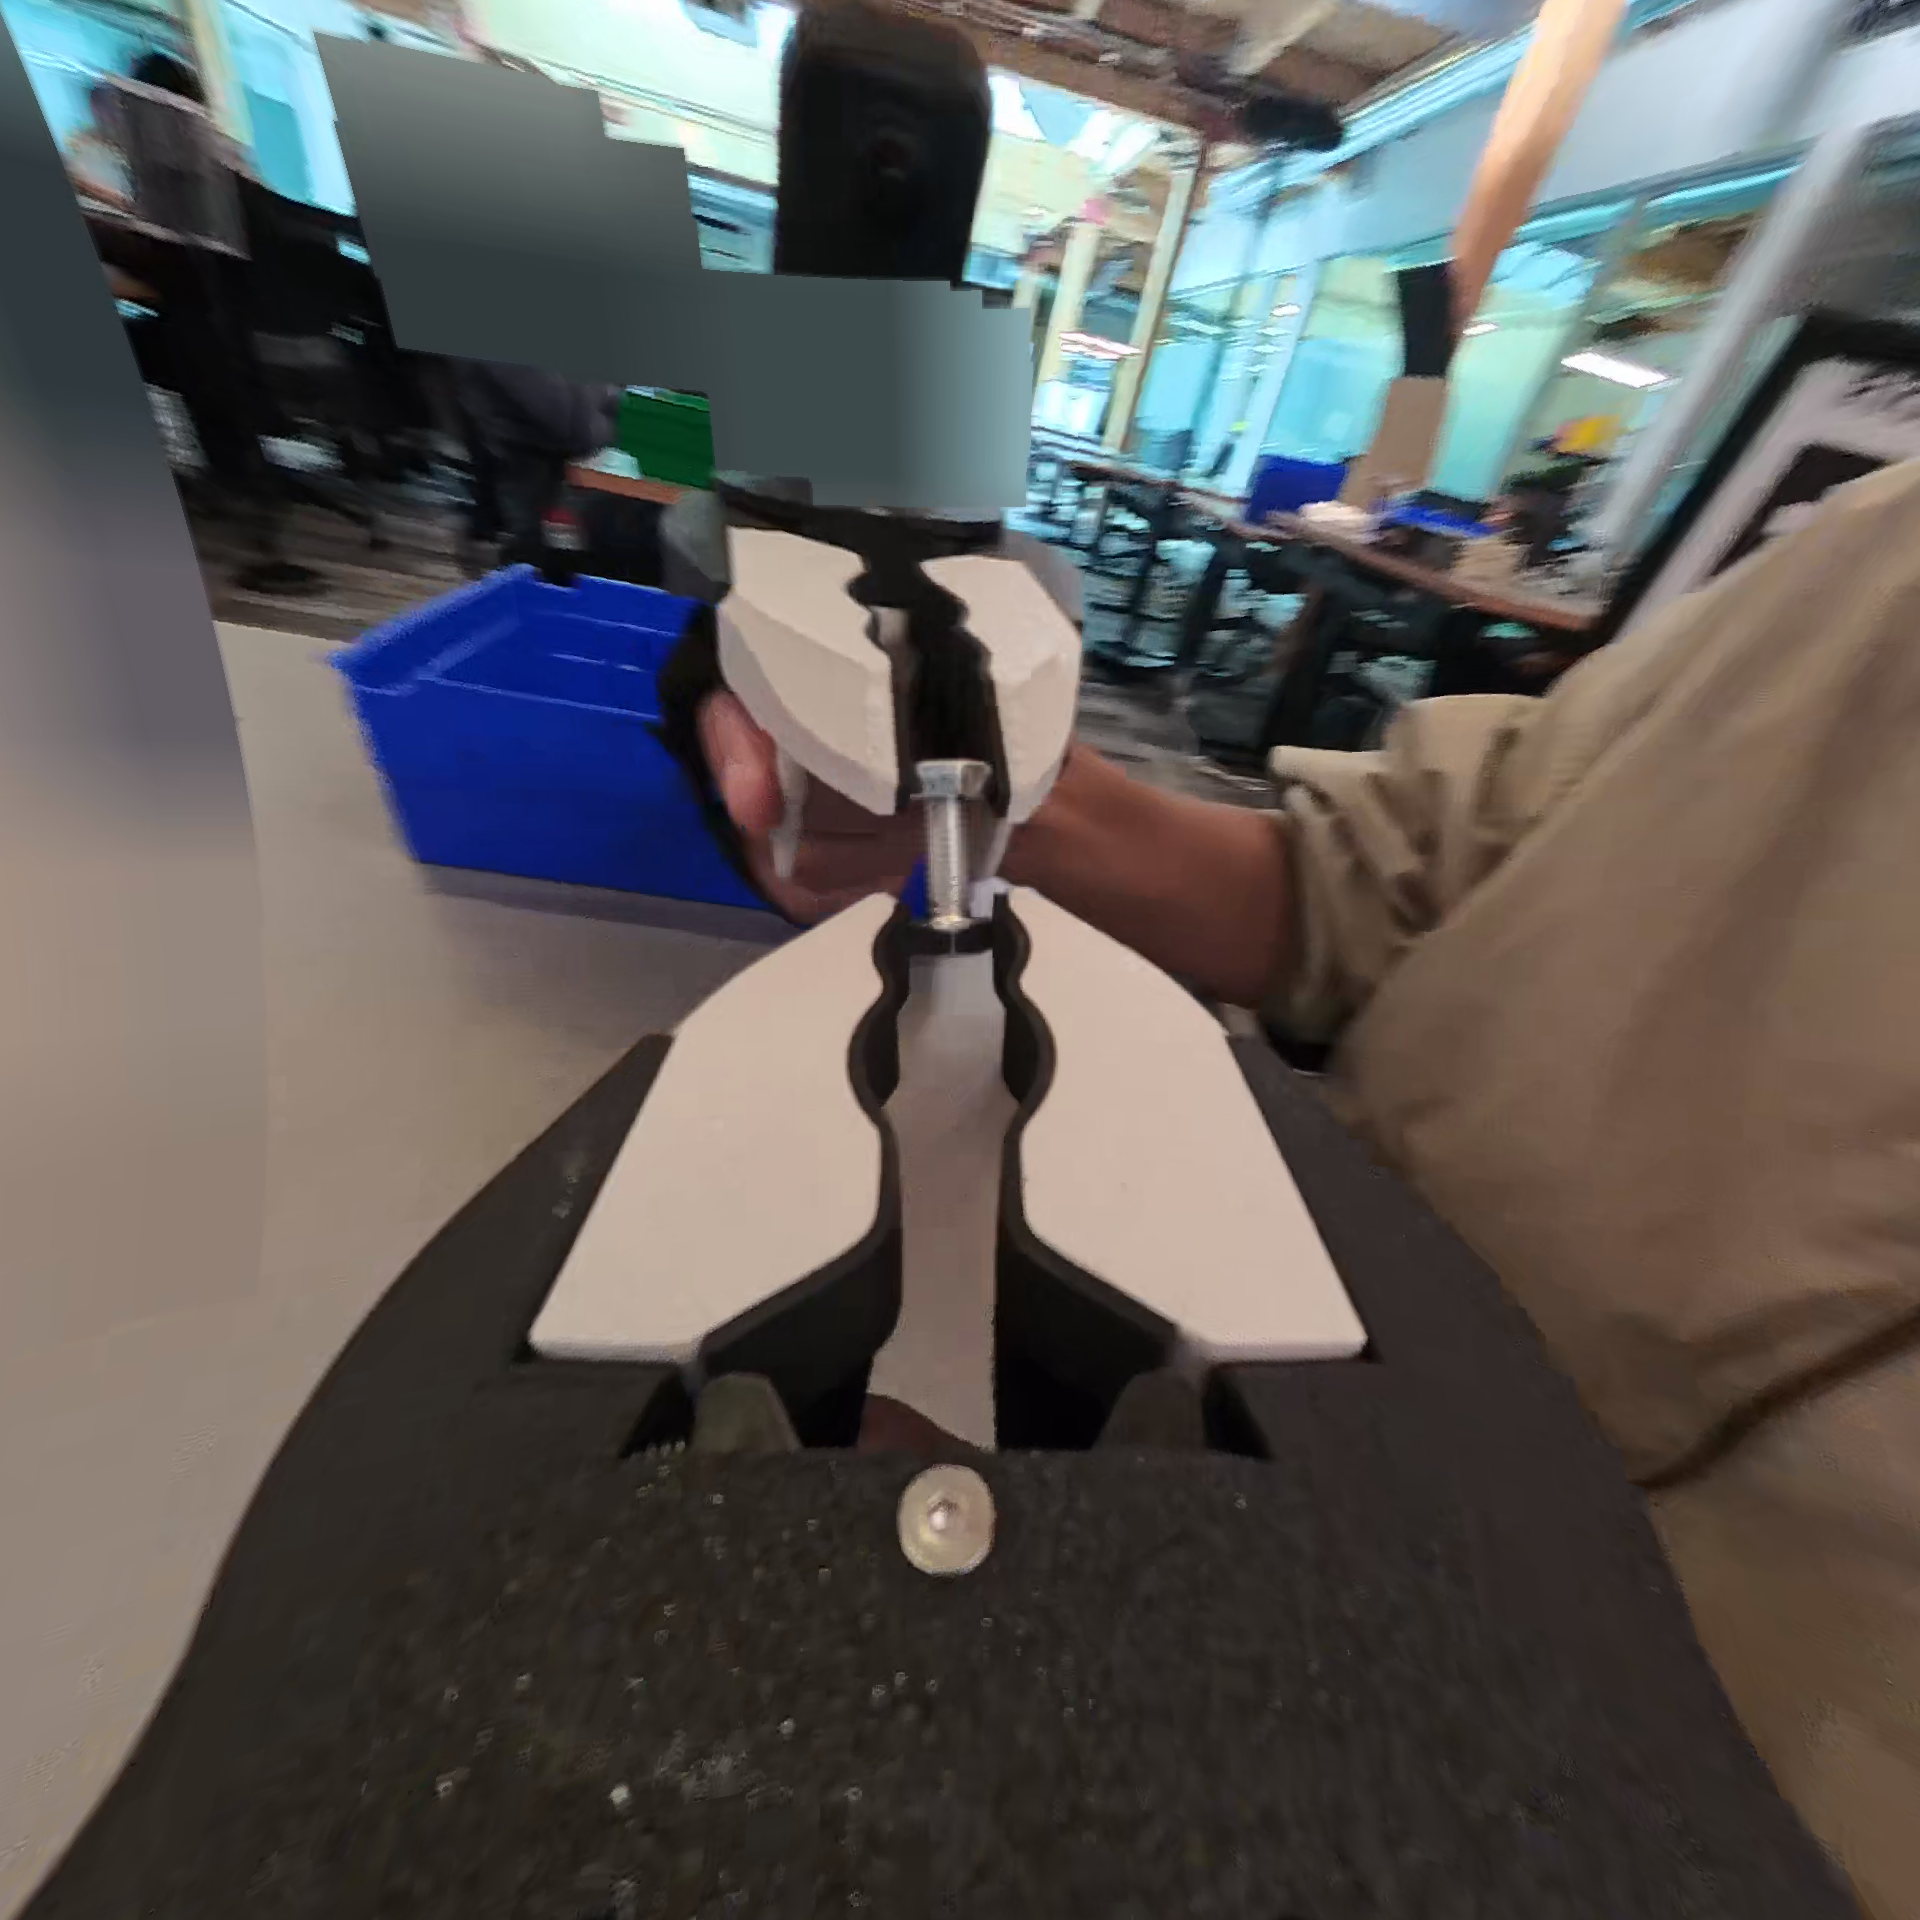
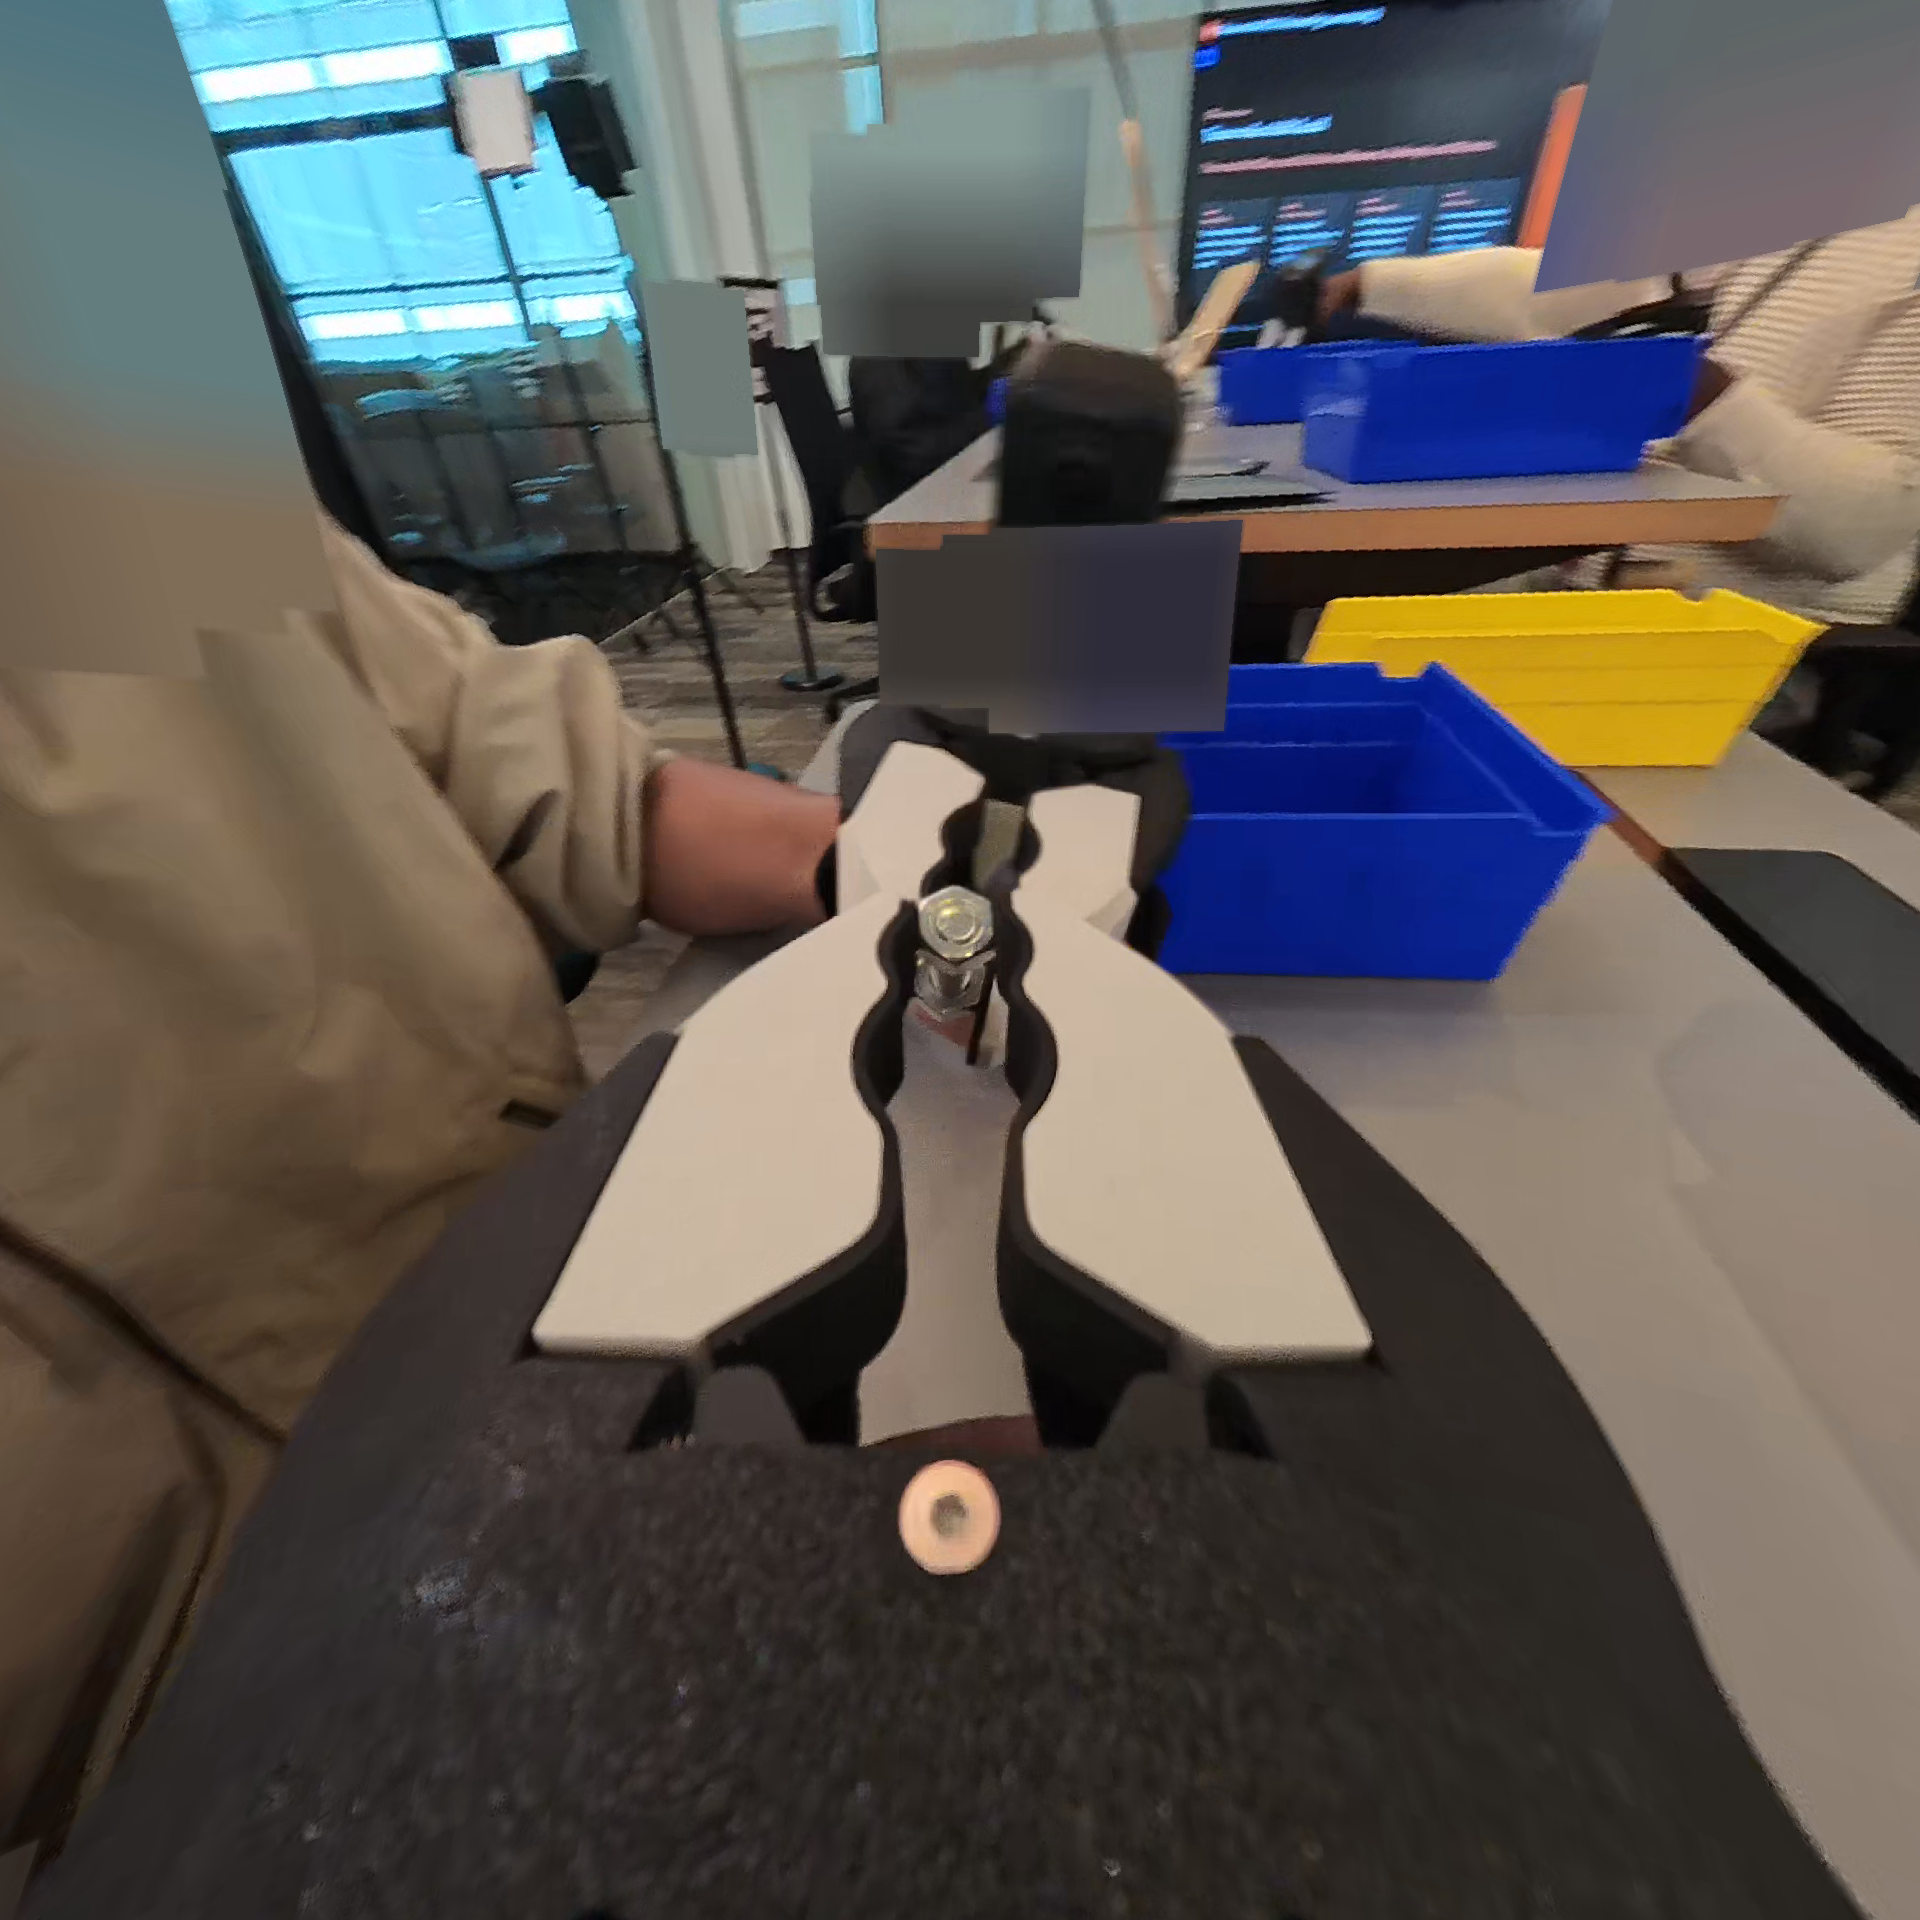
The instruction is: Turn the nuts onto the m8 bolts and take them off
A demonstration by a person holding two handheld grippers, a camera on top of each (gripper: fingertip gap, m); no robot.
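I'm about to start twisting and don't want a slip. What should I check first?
1. Right gripper shut on the bolt head: ok.
2. Left gripper closed around the bolt's other end: ok.
3. Nut seated in the left gripper: cannot tell, the tips hide it.
4. Bolt in line between both grippers: ok.
5. Blue bin apart from the grippers: ok.
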